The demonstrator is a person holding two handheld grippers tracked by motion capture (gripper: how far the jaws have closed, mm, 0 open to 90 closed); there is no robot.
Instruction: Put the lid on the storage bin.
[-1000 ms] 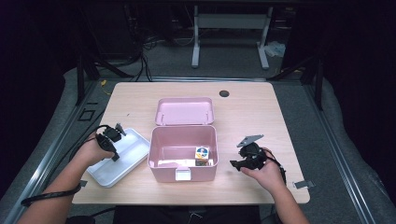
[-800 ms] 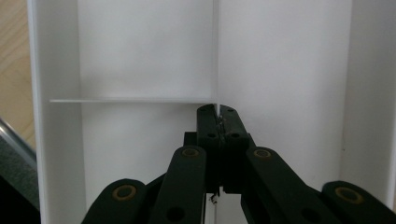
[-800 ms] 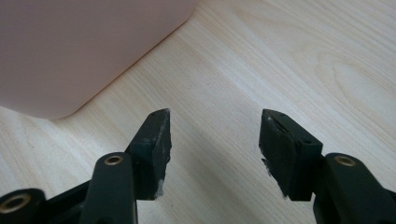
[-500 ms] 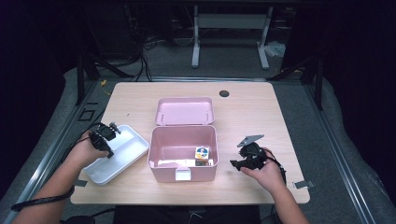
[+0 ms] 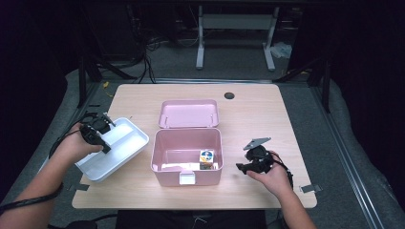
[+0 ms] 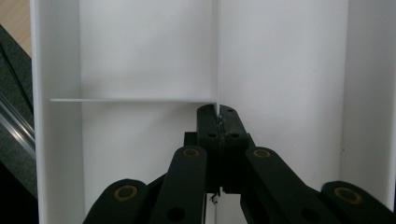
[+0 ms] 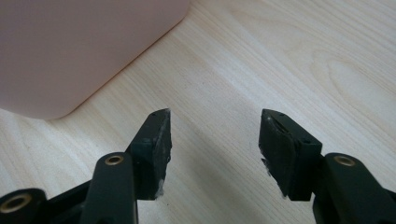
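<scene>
While the left hand-held gripper pinches the white tray's thin divider, left of frame, lift level over the pink box. Right hand-held gripper rests spread on the counter, lower right; keep clear.

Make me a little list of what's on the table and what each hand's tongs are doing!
table: light wooden top
pink box: open in the middle, lid flipped back
inside box: small colourful cube
white tray: divided, left of the box, tilted with one end raised
left tongs: shut on the white tray's thin divider wall
right tongs: open, holding nothing, resting over bare wood right of the box
</scene>
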